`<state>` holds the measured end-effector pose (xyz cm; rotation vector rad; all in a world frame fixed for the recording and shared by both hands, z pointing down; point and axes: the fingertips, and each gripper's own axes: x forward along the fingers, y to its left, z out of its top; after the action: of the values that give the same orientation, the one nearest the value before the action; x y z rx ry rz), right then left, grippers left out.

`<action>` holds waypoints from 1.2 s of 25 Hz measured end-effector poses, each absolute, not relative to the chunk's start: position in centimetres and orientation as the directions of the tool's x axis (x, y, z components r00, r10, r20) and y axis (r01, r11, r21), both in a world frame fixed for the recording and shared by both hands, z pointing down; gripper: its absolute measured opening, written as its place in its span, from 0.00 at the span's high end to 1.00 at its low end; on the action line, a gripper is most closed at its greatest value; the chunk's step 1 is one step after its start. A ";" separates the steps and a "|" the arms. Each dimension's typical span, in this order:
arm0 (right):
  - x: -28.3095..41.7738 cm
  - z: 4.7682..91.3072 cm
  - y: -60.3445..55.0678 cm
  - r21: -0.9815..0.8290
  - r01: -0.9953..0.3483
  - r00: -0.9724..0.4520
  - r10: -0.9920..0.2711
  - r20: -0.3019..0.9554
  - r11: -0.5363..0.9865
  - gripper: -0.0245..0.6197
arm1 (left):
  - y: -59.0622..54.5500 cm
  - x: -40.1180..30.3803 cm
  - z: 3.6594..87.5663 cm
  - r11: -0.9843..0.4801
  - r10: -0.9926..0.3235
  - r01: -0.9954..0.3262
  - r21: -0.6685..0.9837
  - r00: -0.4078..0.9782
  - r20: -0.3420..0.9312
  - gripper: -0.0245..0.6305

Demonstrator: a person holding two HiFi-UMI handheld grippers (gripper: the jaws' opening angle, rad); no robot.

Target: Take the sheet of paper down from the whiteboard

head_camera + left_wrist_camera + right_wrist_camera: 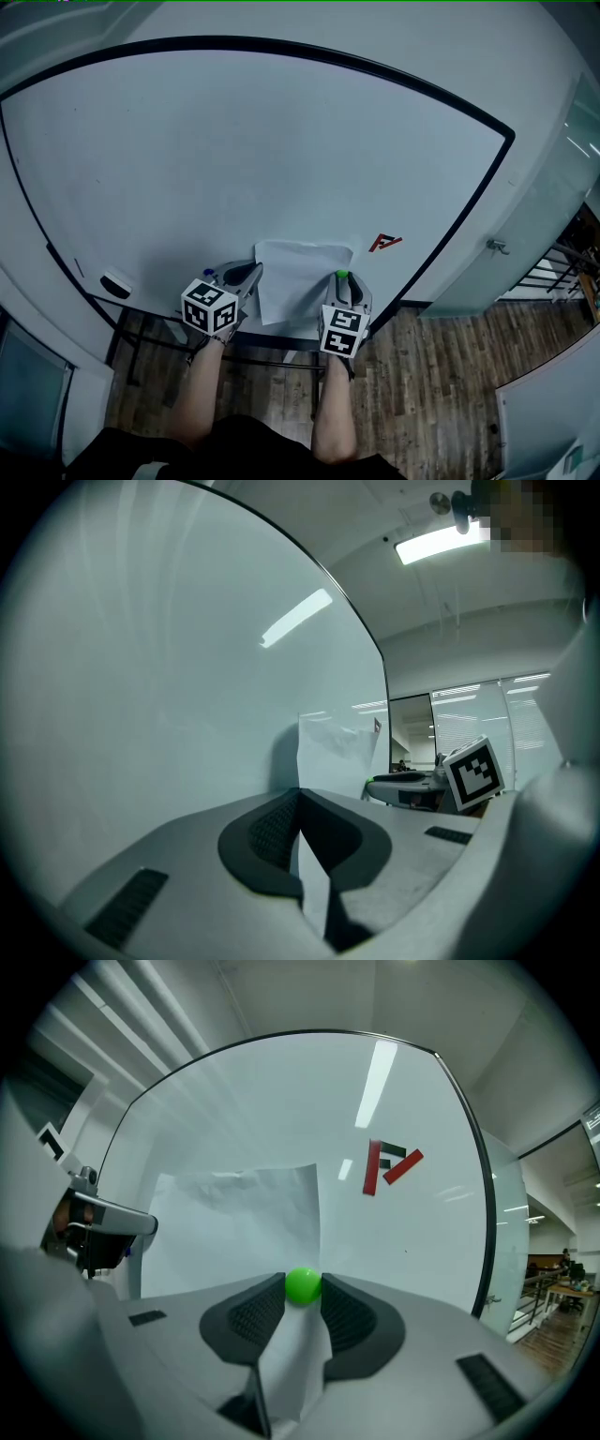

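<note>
A white sheet of paper hangs low on the whiteboard, a little crumpled at its top. My left gripper is at the sheet's left edge, shut on that edge; in the left gripper view a strip of paper runs between the closed pads. At the sheet's right edge my right gripper is shut on a small green ball magnet that sits on the paper. In the head view the green magnet shows just ahead of the right gripper's jaws. Both grippers point level at the board.
A red and black logo piece sticks to the board right of the sheet. An eraser lies on the ledge at lower left, and a blue-capped thing sits beside the left gripper. A metal railing stands at far right.
</note>
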<state>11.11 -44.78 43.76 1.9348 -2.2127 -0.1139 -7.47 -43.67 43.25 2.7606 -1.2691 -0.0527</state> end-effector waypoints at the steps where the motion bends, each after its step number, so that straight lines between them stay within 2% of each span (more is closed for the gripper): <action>1: 11.1 43.7 -44.8 0.193 -0.971 -0.125 -0.987 0.097 0.142 0.76 | -43.6 -7.5 43.3 -0.647 -0.758 -0.755 0.106 0.652 0.014 0.93; 21: 11.3 43.8 -45.1 0.174 -0.975 -0.123 -0.987 0.103 0.140 0.76 | -43.2 -8.4 43.2 -0.610 -0.786 -0.784 0.115 0.617 0.033 0.93; 30: 11.0 44.3 -44.6 0.170 -0.979 -0.104 -0.991 0.080 0.116 0.76 | -42.5 -11.4 44.0 -0.568 -0.817 -0.815 0.109 0.575 0.040 0.93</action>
<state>11.01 -44.63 44.34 1.9771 -2.2100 -0.1094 -11.43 -42.48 43.96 2.6840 -1.3969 -0.0232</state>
